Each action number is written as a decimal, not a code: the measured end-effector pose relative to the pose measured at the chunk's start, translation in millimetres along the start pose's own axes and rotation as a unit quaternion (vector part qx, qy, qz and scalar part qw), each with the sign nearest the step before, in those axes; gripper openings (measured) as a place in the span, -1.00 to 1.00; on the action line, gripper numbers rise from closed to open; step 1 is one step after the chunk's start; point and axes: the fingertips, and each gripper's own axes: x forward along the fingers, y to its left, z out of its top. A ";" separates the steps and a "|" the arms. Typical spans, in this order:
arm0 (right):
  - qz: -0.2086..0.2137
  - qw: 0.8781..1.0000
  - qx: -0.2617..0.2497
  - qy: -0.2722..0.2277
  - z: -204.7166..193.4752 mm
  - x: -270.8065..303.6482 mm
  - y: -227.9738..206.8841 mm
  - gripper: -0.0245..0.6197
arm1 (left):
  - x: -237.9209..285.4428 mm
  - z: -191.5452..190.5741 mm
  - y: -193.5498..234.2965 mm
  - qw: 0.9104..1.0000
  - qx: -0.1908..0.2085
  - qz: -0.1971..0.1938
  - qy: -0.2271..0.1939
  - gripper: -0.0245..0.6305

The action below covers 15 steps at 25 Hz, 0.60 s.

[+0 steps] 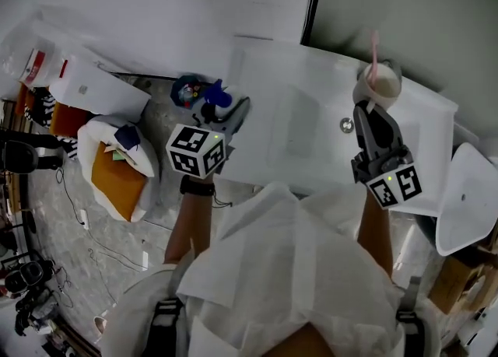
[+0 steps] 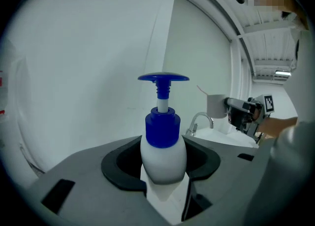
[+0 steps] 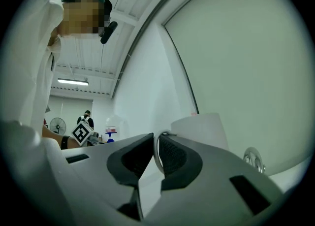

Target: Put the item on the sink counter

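1. The left gripper (image 1: 227, 114) has its jaws partway open and clamped on the belly of the white pump bottle (image 2: 163, 146), just off the left edge of the desk (image 1: 288, 138).
2. The bottle should be carried upright and set down flat, clear of the basin.
3. The right gripper (image 1: 372, 114) has its jaws nearly closed, pinching a thin loop of the cup (image 1: 379, 82).
4. The cup holds a pink stick (image 1: 374, 52). The bottle is opaque, so its contents cannot be seen.

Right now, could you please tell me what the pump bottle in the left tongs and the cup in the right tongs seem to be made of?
Pump bottle: likely plastic. It has a smooth white body with a soft sheen and a moulded, glossy blue pump head.
Cup: probably plastic, though ceramic is possible. Its wall is plain, pale and matte, and thin where it is gripped.
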 end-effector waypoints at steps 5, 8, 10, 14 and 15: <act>-0.038 0.999 -0.004 -0.007 -12.3 1.9 4.2 -0.81 | 38.9 -8.2 15.3 0.999 0.019 -0.036 0.012 -0.28; -0.060 0.998 -0.007 -0.005 -21.9 8.7 8.4 -0.81 | 65.9 -12.3 28.0 0.998 0.033 -0.058 0.020 -0.28; -0.073 0.997 -0.007 -0.002 -30.8 19.3 11.4 -0.81 | 84.4 -14.9 42.3 0.996 0.044 -0.068 0.027 -0.28; -0.091 0.996 -0.006 0.003 -33.8 40.1 19.0 -0.81 | 108.0 -10.4 64.5 0.995 0.053 -0.083 0.034 -0.28; -0.096 0.995 -0.005 0.004 -34.5 41.0 19.6 -0.81 | 113.5 -11.0 65.1 0.994 0.055 -0.087 0.036 -0.28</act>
